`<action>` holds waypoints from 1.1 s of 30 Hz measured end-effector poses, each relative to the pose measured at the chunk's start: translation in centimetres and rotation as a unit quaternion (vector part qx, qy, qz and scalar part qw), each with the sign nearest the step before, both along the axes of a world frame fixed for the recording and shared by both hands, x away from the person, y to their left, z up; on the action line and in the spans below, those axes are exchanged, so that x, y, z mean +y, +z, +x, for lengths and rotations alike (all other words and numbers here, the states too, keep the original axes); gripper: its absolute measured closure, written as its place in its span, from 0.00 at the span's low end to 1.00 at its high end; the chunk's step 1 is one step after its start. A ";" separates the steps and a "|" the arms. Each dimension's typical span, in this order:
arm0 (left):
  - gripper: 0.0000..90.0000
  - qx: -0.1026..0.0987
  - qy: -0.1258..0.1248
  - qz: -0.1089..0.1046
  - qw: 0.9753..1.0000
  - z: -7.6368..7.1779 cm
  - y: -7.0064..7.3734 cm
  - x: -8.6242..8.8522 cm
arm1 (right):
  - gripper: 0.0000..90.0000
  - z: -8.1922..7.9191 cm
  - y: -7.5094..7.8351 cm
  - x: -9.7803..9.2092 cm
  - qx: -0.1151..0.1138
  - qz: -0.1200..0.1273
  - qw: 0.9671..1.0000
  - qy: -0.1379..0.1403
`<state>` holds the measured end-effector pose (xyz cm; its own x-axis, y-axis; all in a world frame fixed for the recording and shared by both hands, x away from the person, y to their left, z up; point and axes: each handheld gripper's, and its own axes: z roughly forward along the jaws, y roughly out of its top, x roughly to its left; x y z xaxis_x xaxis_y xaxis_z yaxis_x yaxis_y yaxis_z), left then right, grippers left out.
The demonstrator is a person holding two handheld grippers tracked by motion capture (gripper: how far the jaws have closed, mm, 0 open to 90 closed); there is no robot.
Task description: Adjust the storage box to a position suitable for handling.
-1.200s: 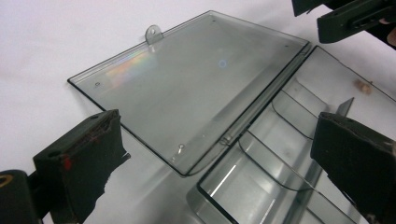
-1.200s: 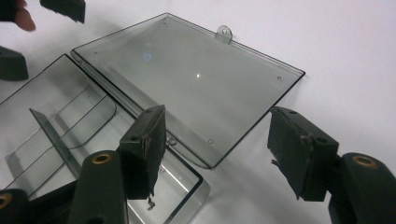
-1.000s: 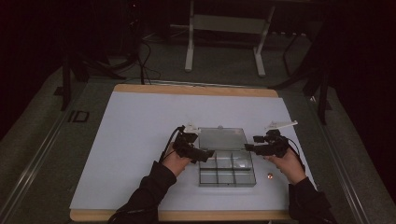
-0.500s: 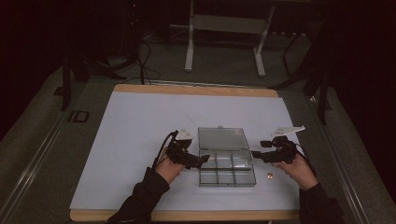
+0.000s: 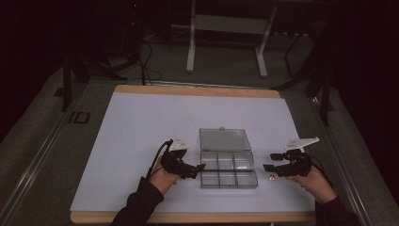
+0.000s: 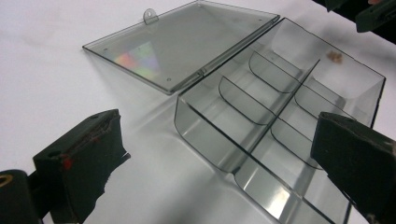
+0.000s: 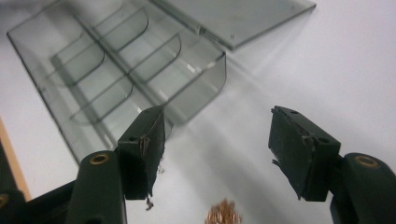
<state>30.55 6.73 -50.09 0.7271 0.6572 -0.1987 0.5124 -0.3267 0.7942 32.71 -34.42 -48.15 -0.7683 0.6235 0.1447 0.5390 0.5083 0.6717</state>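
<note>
Dim room; grey floor [image 5: 226, 61], white metal stand [image 5: 226, 23] beyond the wood-edged table [image 5: 197, 90].

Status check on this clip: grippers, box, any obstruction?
Left gripper open, right gripper open, both empty. Clear plastic compartment box lid open, flat. Small coppery piece beside box, below right gripper. Nothing blocking.

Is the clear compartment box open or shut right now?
Open. The lid lies flat on the white mat, folded back behind the compartment box, and its dividers are exposed from above. The compartments look empty.
</note>
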 end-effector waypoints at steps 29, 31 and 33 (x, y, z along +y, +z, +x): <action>0.03 -0.020 0.012 -0.009 1.000 -3.3 -1.9 3.1 | 0.67 -0.8 -2.3 -0.6 0.044 -0.159 0.984 0.071; 0.03 -0.021 0.015 -0.006 1.000 -3.3 -2.0 3.1 | 0.68 -0.7 -2.3 -0.2 0.044 -0.167 0.982 0.072; 0.03 -0.019 0.015 -0.003 1.000 -3.4 -2.1 3.1 | 0.69 -0.6 -2.4 0.1 0.044 -0.178 0.980 0.075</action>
<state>27.19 9.80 -52.21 0.7148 0.6770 -0.1753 0.4904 -0.3065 0.8158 32.06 -34.32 -50.58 -0.8497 0.5272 0.0079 0.4876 0.7801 0.3920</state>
